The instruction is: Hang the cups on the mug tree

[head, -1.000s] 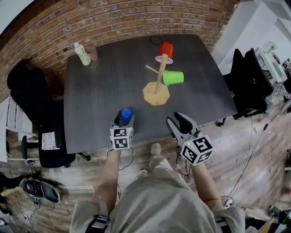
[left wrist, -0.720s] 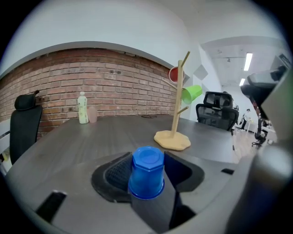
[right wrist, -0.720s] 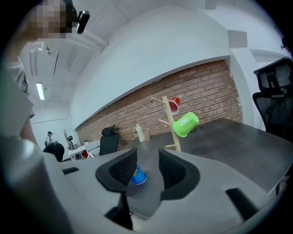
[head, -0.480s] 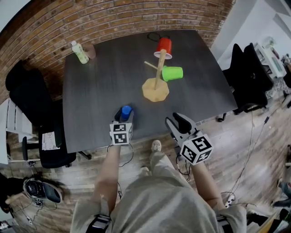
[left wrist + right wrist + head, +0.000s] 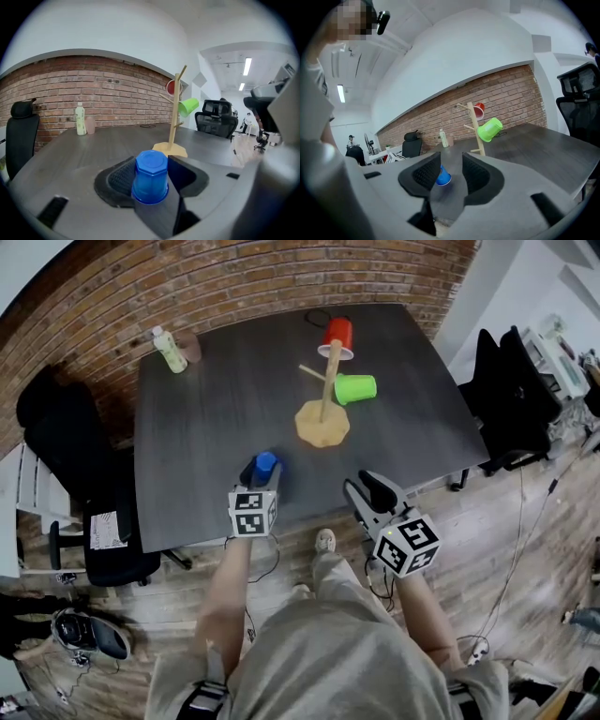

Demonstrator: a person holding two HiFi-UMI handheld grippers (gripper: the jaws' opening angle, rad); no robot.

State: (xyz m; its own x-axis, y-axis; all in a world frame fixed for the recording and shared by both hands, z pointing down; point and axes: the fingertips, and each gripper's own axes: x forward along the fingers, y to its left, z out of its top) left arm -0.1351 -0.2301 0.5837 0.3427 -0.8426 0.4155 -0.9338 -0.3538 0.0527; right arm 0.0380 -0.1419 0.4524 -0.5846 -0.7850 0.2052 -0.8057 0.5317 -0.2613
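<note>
A blue cup stands upside down between the jaws of my left gripper, near the table's front edge; the pads press its sides. In the left gripper view the blue cup fills the gap of that gripper. The wooden mug tree stands mid-table, a red cup on its top peg and a green cup on a right peg. My right gripper hovers at the table edge, open, with nothing between its fingers. Past its jaws the mug tree shows far off.
A pale green bottle and a pinkish cup stand at the dark table's far left corner. A black cable lies at the far edge. Black office chairs sit left and right of the table.
My left gripper has shifted slightly up and forward with the blue cup still in it. The right gripper has stayed where it was.
</note>
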